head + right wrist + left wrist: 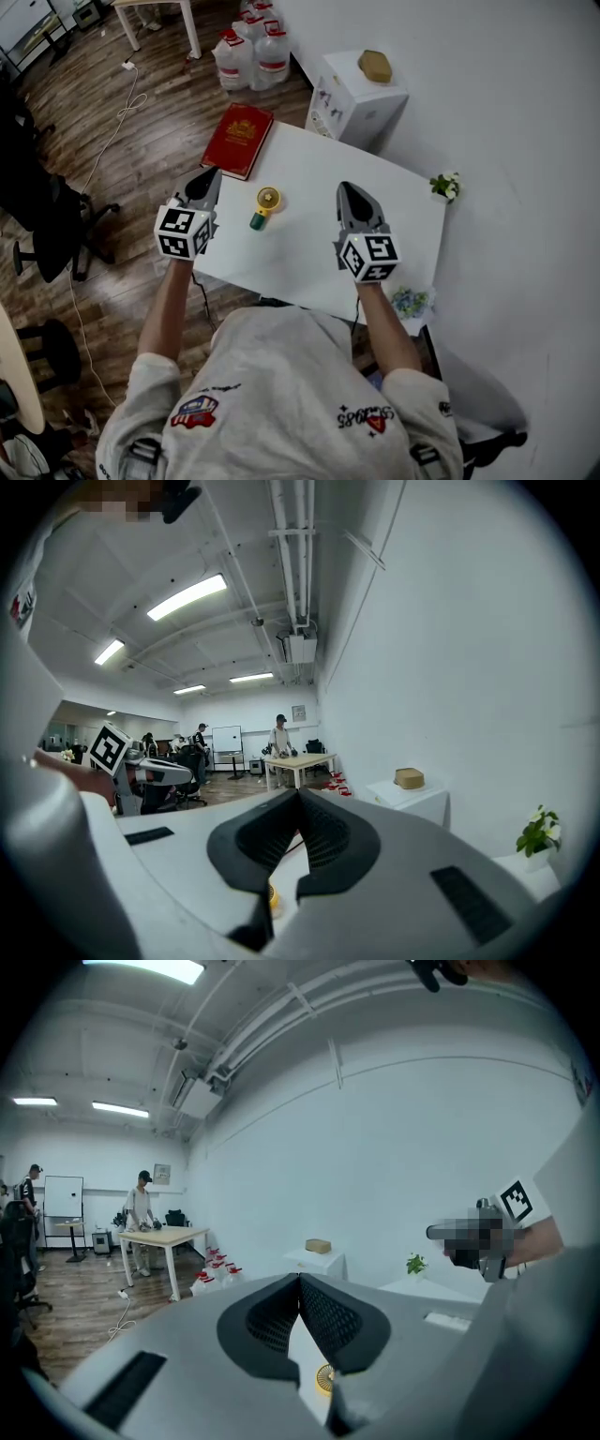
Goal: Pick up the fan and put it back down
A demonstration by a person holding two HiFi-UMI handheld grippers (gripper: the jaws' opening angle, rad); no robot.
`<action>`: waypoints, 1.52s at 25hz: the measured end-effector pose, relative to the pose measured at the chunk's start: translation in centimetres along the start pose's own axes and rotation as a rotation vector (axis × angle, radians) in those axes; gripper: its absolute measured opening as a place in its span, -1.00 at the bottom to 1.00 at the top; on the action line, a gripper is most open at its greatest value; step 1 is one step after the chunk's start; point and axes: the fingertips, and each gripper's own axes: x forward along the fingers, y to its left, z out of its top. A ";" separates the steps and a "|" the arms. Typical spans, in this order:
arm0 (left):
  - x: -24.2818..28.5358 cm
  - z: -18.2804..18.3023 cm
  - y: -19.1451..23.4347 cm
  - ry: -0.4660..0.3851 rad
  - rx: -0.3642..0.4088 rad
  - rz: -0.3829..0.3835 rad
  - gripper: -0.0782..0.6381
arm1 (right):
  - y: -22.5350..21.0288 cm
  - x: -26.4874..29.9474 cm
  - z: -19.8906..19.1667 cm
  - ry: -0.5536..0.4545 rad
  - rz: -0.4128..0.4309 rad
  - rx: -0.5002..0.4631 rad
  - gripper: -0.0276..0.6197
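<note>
Roughly level: left gripper (208, 175), right gripper (346, 187)

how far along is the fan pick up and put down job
Done: cannot tell from this moment; the fan lies flat on the white table, either already returned or not yet lifted. In hand: nothing; the left gripper and right gripper are both shut and empty, on either side of the fan. Left: if it was never lifted, the whole pick and place.
</note>
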 end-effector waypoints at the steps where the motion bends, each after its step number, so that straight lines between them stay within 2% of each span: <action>1: -0.3 0.4 0.1 -0.013 -0.004 -0.001 -0.77 | 0.3 -0.1 0.2 -0.010 -0.002 -0.023 -0.94; 4: -0.9 1.1 0.4 -0.040 -0.012 -0.001 -0.77 | 1.3 -0.4 0.7 -0.029 -0.002 -0.075 -0.94; 11: -1.4 1.0 0.4 -0.059 -0.027 -0.020 -0.77 | 2.2 -0.5 0.1 -0.020 -0.010 -0.061 -0.94; 38: -0.9 -1.2 -0.2 -0.022 -0.059 -0.045 -0.77 | 2.5 -0.9 -1.3 0.017 -0.033 -0.061 -0.94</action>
